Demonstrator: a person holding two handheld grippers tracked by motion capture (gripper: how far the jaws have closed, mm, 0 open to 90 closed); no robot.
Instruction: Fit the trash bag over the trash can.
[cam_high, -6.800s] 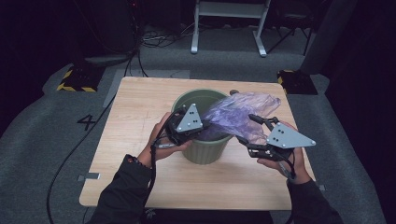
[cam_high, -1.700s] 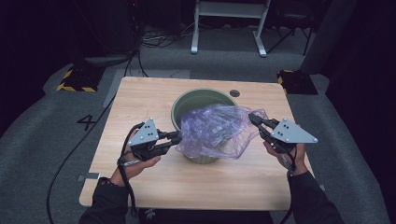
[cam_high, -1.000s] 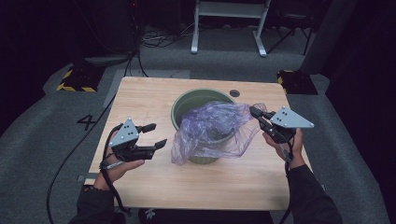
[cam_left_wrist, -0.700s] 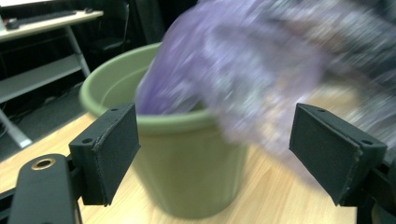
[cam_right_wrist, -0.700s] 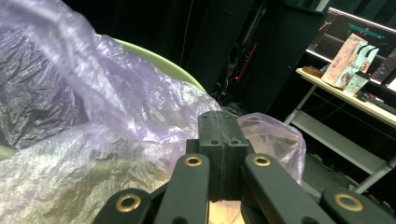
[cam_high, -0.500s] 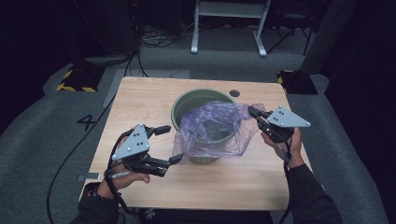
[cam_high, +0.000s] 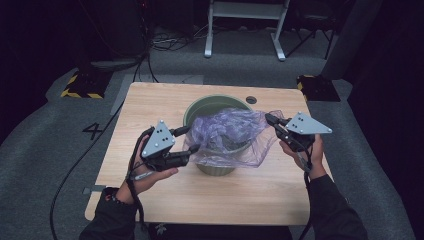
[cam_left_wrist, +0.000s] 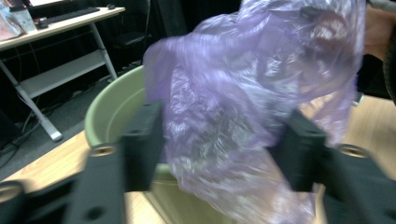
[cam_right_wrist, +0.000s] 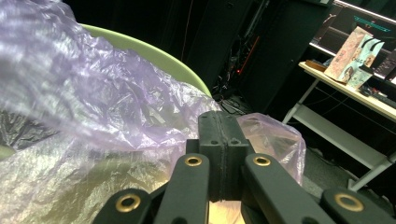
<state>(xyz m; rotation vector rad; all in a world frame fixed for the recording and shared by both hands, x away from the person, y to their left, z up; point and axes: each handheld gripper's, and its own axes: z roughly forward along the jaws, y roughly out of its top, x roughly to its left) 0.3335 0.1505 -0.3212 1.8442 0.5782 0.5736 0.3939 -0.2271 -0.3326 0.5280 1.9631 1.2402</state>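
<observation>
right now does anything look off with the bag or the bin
The purple bag is not seated in the green bin: it lies bunched over the near and right rim, sagging outside. The right gripper pinches one edge; the left gripper, jaws just closing, straddles the film without clamping it.

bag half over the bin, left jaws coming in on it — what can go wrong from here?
1. The left gripper has just been closing with loose purple bag between its jaws but not clamped; it may catch only a thin fold that slips out.
2. The right gripper is shut on the bag's edge; a hard pull could tear the film or drag the green bin.
</observation>
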